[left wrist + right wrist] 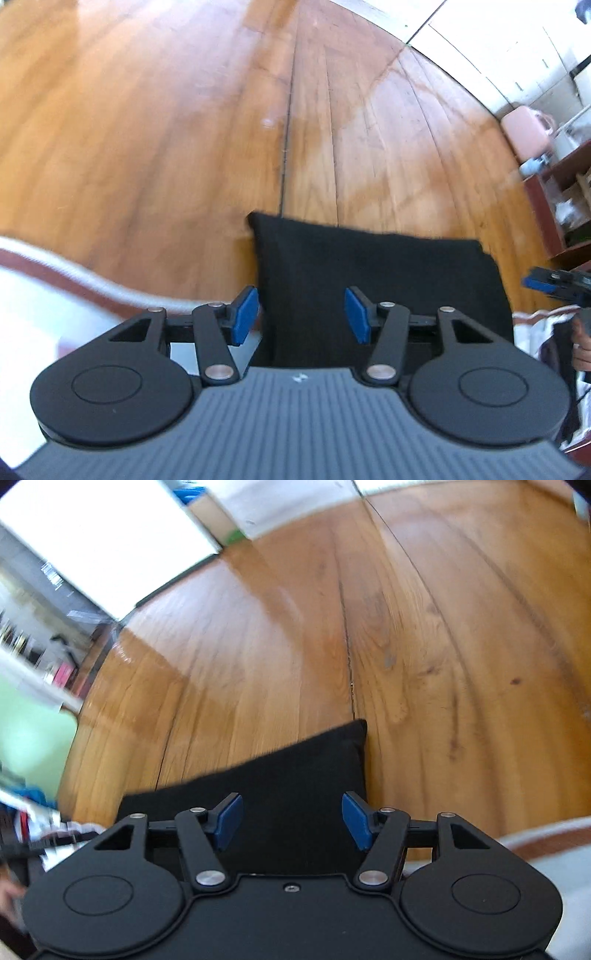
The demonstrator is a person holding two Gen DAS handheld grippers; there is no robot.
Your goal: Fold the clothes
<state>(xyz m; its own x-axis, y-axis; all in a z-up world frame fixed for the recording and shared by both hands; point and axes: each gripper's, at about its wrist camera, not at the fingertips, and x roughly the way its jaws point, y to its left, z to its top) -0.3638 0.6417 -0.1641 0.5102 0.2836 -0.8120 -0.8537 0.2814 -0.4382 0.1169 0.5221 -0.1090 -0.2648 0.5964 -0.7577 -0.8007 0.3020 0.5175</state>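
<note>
one black garment (369, 280), two spread grippers

Home, prob. a living rm: wood plank tabletop (147, 110), red-brown shelf unit (554, 214) w/ household bits, pink appliance (524, 129).

No readable text, label or number appeared in either view. The left gripper's grey ribbed housing (295, 424) carried one small white mark (too blurred to tell whether logo or letter), and nothing else.
</note>
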